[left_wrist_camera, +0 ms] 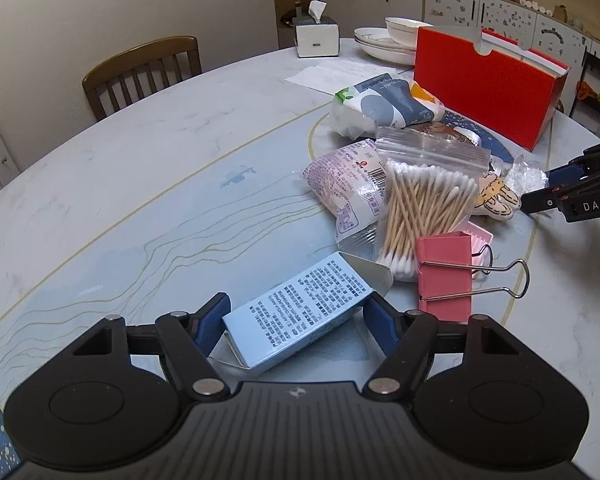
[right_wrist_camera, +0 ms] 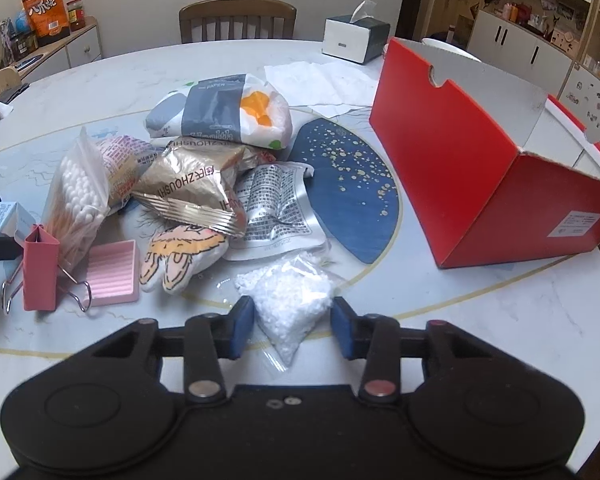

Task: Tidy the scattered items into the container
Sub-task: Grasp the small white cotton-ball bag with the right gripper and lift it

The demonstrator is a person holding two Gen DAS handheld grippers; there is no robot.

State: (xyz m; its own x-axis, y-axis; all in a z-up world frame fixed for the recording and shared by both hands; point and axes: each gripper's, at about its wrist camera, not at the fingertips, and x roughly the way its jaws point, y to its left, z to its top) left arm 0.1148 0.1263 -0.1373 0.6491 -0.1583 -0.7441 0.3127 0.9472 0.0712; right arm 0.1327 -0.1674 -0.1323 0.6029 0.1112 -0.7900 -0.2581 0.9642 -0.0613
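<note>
Across my marble tabletop [left_wrist_camera: 120, 184] a wooden chair [left_wrist_camera: 140, 74] stands at the far edge. A tissue box [left_wrist_camera: 316, 36] sits near stacked white plates [left_wrist_camera: 380, 40]. White cabinets [left_wrist_camera: 372, 0] line the wall, and a sideboard [right_wrist_camera: 60, 50] holds snack bags [right_wrist_camera: 44, 6].

glossy marble-look table [right_wrist_camera: 500, 320], matt red cardboard box [right_wrist_camera: 460, 152].

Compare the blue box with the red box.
The blue box is small, printed with text, and lies flat between the left gripper's jaws. The red box is far larger, plain-sided, stands open-topped, and nothing touches it. Both are cardboard and sit on the table.
</note>
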